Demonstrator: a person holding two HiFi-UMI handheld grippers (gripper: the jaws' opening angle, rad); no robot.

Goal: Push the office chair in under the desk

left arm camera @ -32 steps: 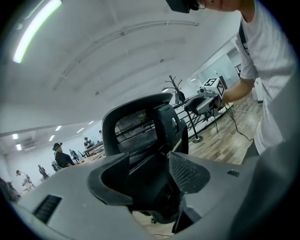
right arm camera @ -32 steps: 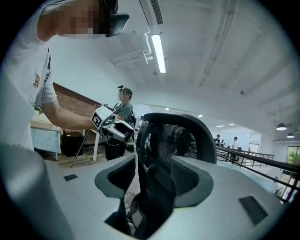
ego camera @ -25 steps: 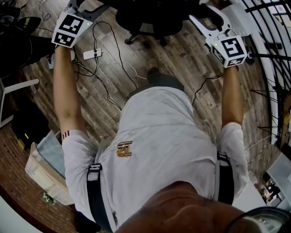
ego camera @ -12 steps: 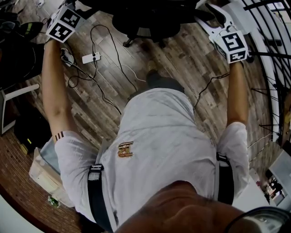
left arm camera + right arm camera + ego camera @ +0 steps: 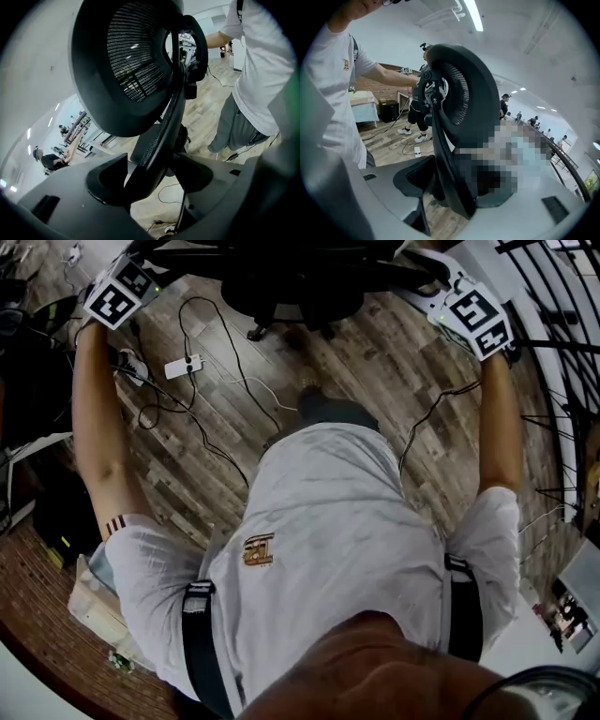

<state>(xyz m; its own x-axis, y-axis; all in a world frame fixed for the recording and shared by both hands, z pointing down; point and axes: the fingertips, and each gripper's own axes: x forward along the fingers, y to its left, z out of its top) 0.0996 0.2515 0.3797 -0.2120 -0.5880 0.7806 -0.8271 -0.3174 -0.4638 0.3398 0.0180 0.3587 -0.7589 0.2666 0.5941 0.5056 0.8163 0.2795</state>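
Left hand-held gripper point(image 5: 152, 187): jaws wide, just been opening; one back edge of the chair point(image 5: 136, 61) runs up between them.
Right hand-held gripper point(image 5: 454, 187): jaws wide, just opened further; the chair's other back edge stands between them.
Chair: on the wood floor point(image 5: 394, 381), straight ahead of both hand-held grippers, back toward me.
Power strip point(image 5: 183, 365): on the floor, near my left hand-held gripper.

Both arms stretched forward: left arm point(image 5: 94, 427) along the frame's left, right arm point(image 5: 502, 427) along its right. Left gripper point(image 5: 150, 166) upper left, right gripper point(image 5: 457, 183) upper right. Both jaw pairs apart, just been opening, with the chair back point(image 5: 140, 70) edge between each pair.
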